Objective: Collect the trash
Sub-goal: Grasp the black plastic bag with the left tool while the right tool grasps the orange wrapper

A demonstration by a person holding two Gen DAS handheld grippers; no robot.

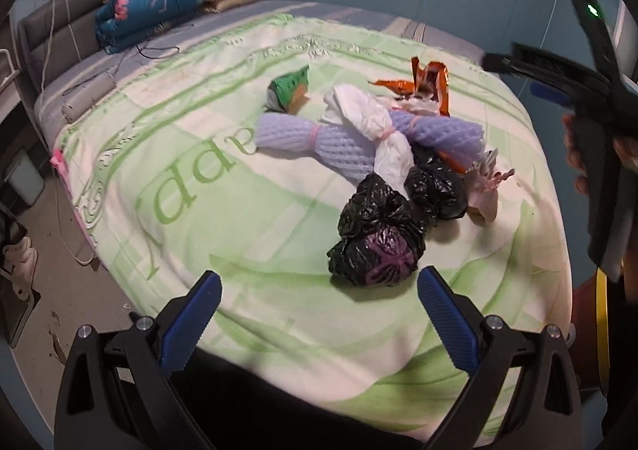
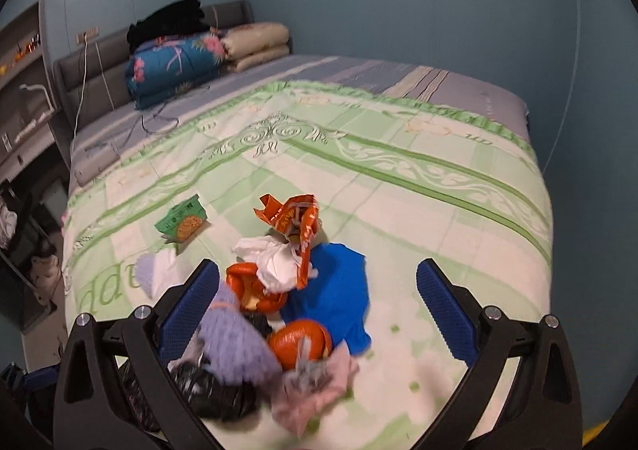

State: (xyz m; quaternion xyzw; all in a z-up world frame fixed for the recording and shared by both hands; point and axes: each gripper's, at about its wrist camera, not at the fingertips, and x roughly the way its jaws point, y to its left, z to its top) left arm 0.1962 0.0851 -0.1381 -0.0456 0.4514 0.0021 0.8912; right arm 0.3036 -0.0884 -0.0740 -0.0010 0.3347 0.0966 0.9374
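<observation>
Bed, green-and-cream quilt, carrying one loose heap of trash toward its near end.

Heap contents:
- black plastic bags, knotted, nearest the left claw
- lilac foam netting, two rolls, tied with pink bands
- white crumpled plastic, lying across the netting
- orange foil wrapper, torn open, at the far edge of the heap
- blue sheet, flat under the right-hand side
- orange round items, two, partly buried; what they are I cannot tell
- pink scrap, near edge
- green carton, lying apart from the heap, to its left

Left claw: fingers spread wide, holding nothing, poised just short of the black bags.
Right claw: fingers spread wide, holding nothing, above the heap's right side.

Step in hand, by my reading: the approach, nothing yet gathered. No bin shows in either view.

Next move calls for lowering one claw onto a single piece, likely the black bags, and closing on a bunched fold, since slick film may slip.
</observation>
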